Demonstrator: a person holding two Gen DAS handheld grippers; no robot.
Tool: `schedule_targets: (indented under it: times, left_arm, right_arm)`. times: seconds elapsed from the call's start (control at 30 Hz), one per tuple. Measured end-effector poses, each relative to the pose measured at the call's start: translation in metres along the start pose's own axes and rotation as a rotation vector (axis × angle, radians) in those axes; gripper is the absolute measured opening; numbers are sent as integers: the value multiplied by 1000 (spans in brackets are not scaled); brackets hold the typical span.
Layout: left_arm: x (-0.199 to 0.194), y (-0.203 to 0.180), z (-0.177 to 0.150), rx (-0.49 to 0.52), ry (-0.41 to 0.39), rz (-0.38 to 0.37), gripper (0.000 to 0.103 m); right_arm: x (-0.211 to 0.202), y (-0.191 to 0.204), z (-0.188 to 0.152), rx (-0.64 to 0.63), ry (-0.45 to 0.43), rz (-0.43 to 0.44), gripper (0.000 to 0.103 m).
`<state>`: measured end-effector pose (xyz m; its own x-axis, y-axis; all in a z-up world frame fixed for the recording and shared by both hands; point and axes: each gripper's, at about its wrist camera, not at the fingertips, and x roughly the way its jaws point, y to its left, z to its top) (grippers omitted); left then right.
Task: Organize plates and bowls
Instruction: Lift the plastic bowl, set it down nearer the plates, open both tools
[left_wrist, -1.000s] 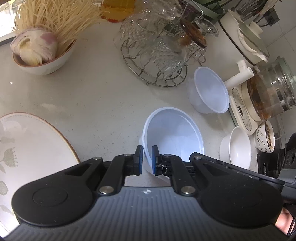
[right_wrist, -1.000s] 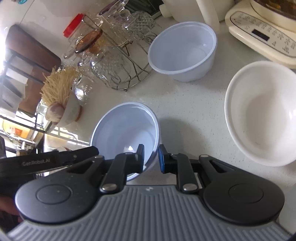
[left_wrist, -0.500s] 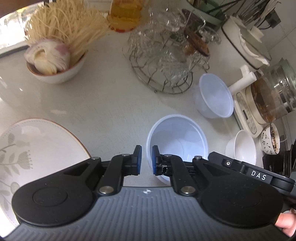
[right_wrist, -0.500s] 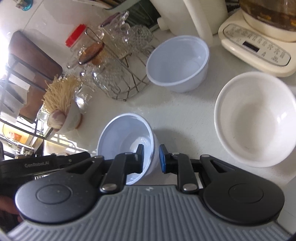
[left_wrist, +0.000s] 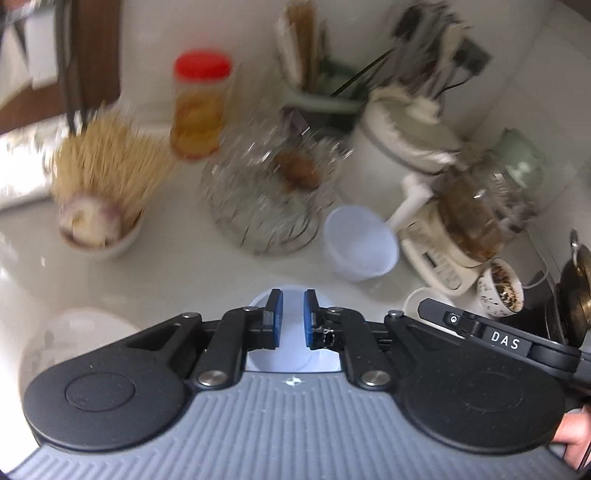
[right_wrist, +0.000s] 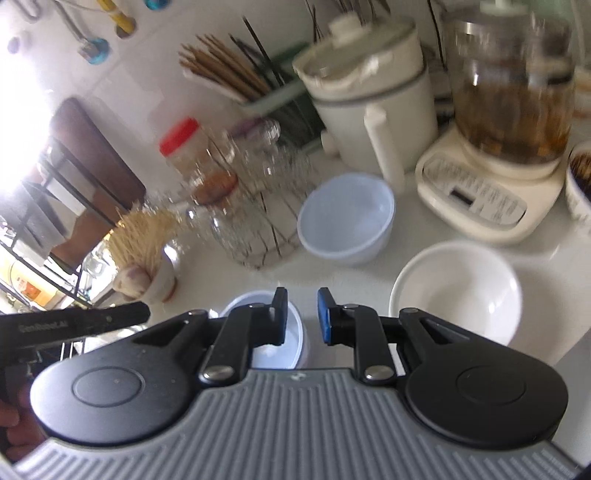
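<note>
Two wrist views look down on a kitchen bench (left_wrist: 184, 273); the far half of each is blurred. The left tongs (left_wrist: 291, 319) are together and the right tongs (right_wrist: 303, 317) nearly together; neither holds anything.

Straight below both, toward the bench's near edge, a pale plastic near bowl (left_wrist: 291, 358) stands upright, clear of the pads. A plate (left_wrist: 74, 343) lies at the near left. A white bowl (right_wrist: 458, 295) sits to the right. Further back a matching plastic far bowl (right_wrist: 347, 218) stands just beside a wire rack (left_wrist: 266, 206) of glasses. A kettle base (right_wrist: 476, 199) is at the back right.

The step looks like choosing the next dish to stack. To do it well, part the jaws before coming down and straddle only one rim wall. Grip gently, since thin plastic probably flexes, and nest like with like. Keep away from the rack.

"DAS" (left_wrist: 504, 343) is printed on the right tongs' arm. The left arm's label (right_wrist: 42, 326) is too blurred to be sure of, and the kettle base's print is too small to read.
</note>
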<state>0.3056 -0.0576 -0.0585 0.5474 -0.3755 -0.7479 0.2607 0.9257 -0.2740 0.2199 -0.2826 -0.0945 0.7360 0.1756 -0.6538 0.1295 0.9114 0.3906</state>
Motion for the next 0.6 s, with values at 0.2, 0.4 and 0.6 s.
schedule_targets:
  times: [0.2, 0.4, 0.6]
  left_arm:
    - [-36, -23, 5, 37, -77, -29, 12]
    - [-64, -39, 1, 65, -110, -52, 13]
    - [-72, -45, -14, 60, -106, -67, 17]
  right_arm:
    - [-39, 8, 7, -41, -100, 4, 21]
    - [-75, 15, 7, -78, -173, 6, 21]
    - [-92, 17, -3, -99, -180, 4, 21]
